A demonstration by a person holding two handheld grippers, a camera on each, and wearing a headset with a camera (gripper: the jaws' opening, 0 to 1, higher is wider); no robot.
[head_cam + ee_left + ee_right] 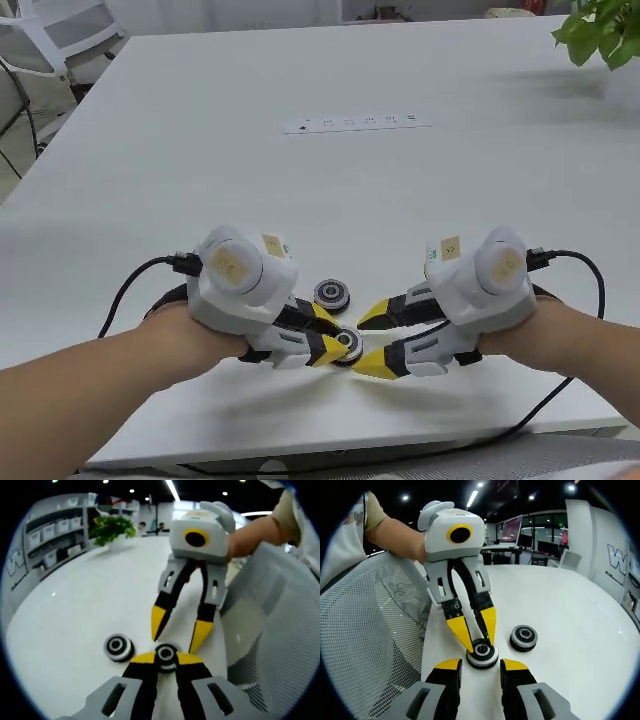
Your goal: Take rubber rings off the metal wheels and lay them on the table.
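The left tool [166, 659] is pinching a metal wheel [482, 654] close to the near edge of the white surface [400, 200], with its yellow tips pressed against the wheel's sides. A dark rubber ring [492, 661] appears to sit around that wheel, though it is small here. The right tool [177, 636] faces it with jaws spread, tips just beside the same wheel. A second wheel [523, 638] lies flat nearby, farther from the near edge and apart from both tools.
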